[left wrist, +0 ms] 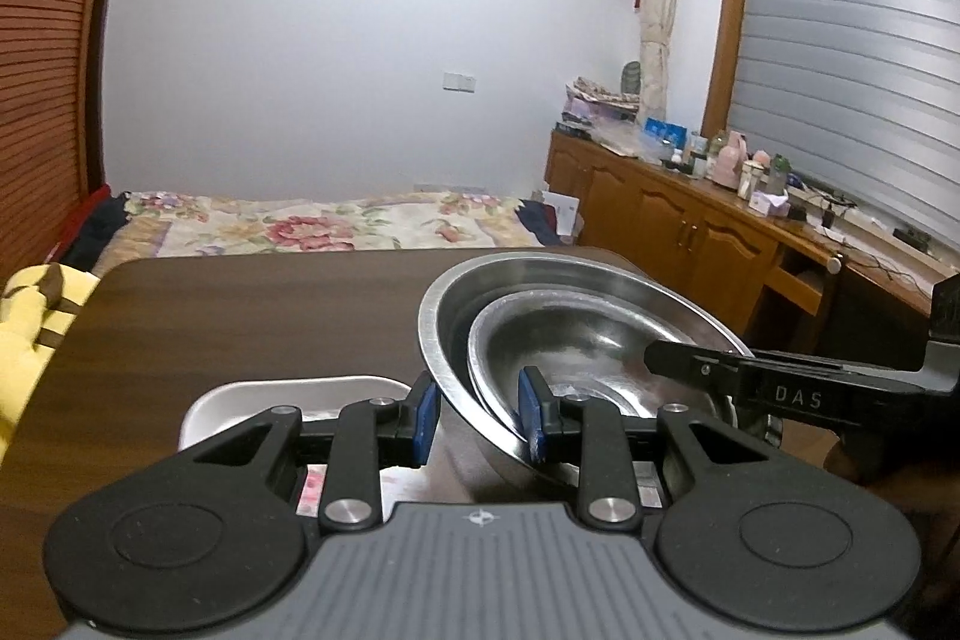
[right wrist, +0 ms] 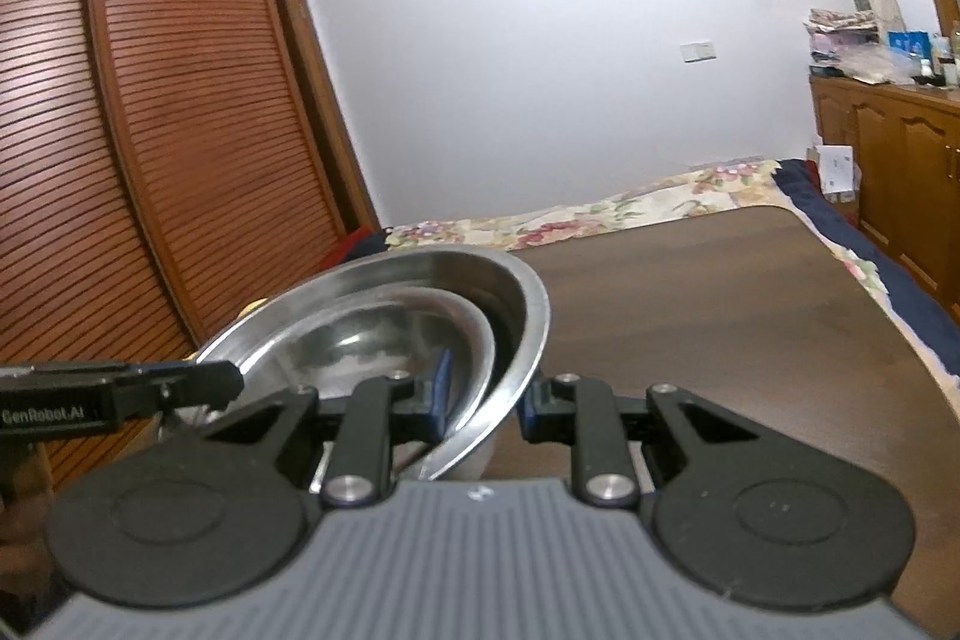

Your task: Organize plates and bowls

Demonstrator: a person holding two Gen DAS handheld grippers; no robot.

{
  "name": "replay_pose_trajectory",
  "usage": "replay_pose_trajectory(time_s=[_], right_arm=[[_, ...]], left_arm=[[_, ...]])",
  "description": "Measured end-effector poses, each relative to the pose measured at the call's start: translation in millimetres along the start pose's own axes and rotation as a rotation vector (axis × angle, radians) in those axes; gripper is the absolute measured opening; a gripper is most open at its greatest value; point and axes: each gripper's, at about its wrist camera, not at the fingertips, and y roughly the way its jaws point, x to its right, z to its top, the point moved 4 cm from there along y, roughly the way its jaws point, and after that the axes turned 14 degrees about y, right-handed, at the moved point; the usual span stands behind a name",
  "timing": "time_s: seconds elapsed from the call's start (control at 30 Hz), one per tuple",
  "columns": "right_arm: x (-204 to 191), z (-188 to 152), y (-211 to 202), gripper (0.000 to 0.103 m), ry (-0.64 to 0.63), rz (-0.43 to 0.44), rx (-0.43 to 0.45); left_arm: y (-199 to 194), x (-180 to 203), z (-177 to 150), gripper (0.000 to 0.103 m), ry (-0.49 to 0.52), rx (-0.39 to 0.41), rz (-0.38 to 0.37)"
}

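A: Above the dark wood counter (left wrist: 252, 316), two nested steel dishes, held clear of the surface. Confirm?

B: Confirmed. Large steel bowl (left wrist: 474, 292) outside, smaller steel bowl (left wrist: 576, 340) lying inside it, shifted toward the near rim. Both tilted in each wrist view.

A: Left claw (left wrist: 480, 415) state?

B: Clamped on the rims of both bowls. One blue pad (left wrist: 427, 415) sits outside the large bowl's wall, the other pad inside the smaller bowl. The rims pass between them.

A: Right claw (right wrist: 486, 403)?

B: Same arrangement on the opposite side of the stack: one blue pad (right wrist: 443, 388) inside the smaller bowl, the other finger outside the large bowl's wall, closed on the rims. From the left wrist view its black finger reaches in over the far right rim; from the right wrist view the left claw's finger shows at the left edge of the bowls.

A: Anything else on the counter?

B: White rectangular dish (left wrist: 288, 394), just beside the left claw, lower left of the bowls. It rests on the counter; contents not legible.

A: Surroundings?

B: Bed with floral cover (left wrist: 312, 220) beyond the counter's far edge, louvred wooden wardrobe (right wrist: 120, 160) to the left, wooden cabinet (left wrist: 672, 214) with clutter along the right wall.
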Motion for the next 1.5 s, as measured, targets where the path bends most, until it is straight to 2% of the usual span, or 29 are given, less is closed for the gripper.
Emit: replay_pose_trajectory(time_s=[0.8, 1.13, 1.5], right_arm=[[-74.3, -21.1, 39.2, 0.025, -0.128, 0.101, -0.106], [-78.7, -32.4, 54.2, 0.025, -0.131, 0.101, -0.161], [-78.0, -37.5, 61.0, 0.025, -0.142, 0.08, -0.174]], left_arm=[[-32.6, -74.5, -34.7, 0.03, -0.112, -0.013, 0.128], [-27.0, -84.0, -50.1, 0.03, -0.123, -0.049, 0.147], [-17.2, -84.4, -58.8, 0.031, -0.141, -0.066, 0.138]])
